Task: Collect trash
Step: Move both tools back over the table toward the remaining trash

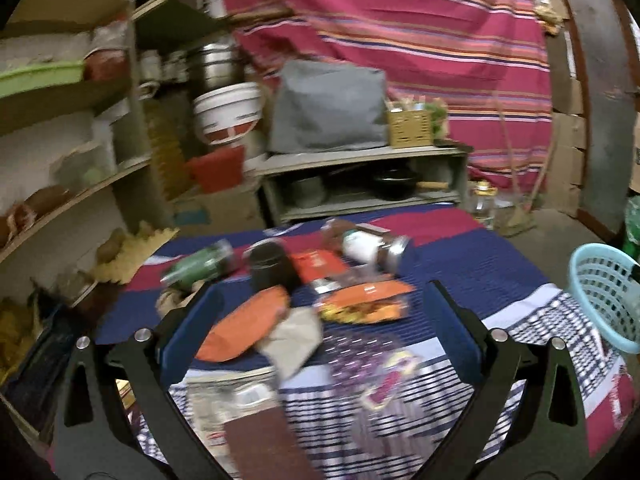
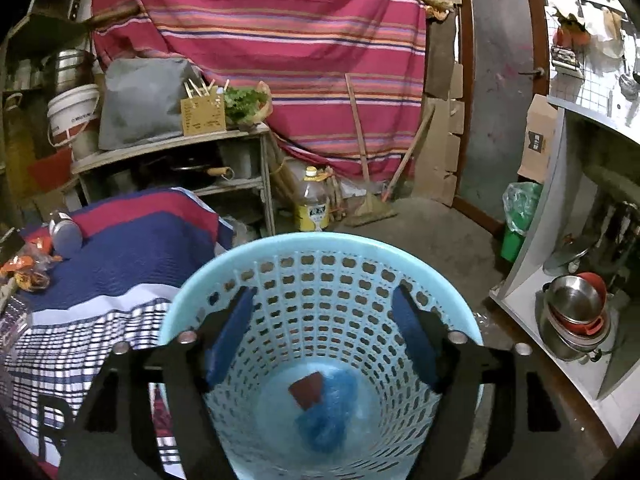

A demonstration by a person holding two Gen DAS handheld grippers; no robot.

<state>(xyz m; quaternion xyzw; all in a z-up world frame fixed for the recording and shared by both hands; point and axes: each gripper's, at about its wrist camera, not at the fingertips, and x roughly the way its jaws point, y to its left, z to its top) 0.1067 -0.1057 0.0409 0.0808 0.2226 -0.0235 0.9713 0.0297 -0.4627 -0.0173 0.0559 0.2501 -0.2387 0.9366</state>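
My left gripper (image 1: pixel 320 316) is open above a cloth-covered table (image 1: pixel 480 264) strewn with trash: an orange wrapper (image 1: pixel 244 328), a beige paper scrap (image 1: pixel 296 340), an orange snack bag (image 1: pixel 368 300), a purple wrapper (image 1: pixel 384 380), a brown packet (image 1: pixel 264 440), a black cup (image 1: pixel 270 266) and a green bottle (image 1: pixel 200 266). My right gripper (image 2: pixel 320 332) is open and empty over the mouth of a light blue basket (image 2: pixel 320 276). In the basket lie a dark red packet (image 2: pixel 306 390) and a blue plastic bag (image 2: pixel 332 412). The basket also shows in the left wrist view (image 1: pixel 604 292).
Wooden shelves (image 1: pixel 60 200) stand left of the table. A low shelf (image 2: pixel 172 148) with a grey bag (image 2: pixel 144 100) and pans is behind it. An oil bottle (image 2: pixel 314 200), a green bin (image 2: pixel 516 220) and a counter with steel bowls (image 2: pixel 576 320) stand at the right.
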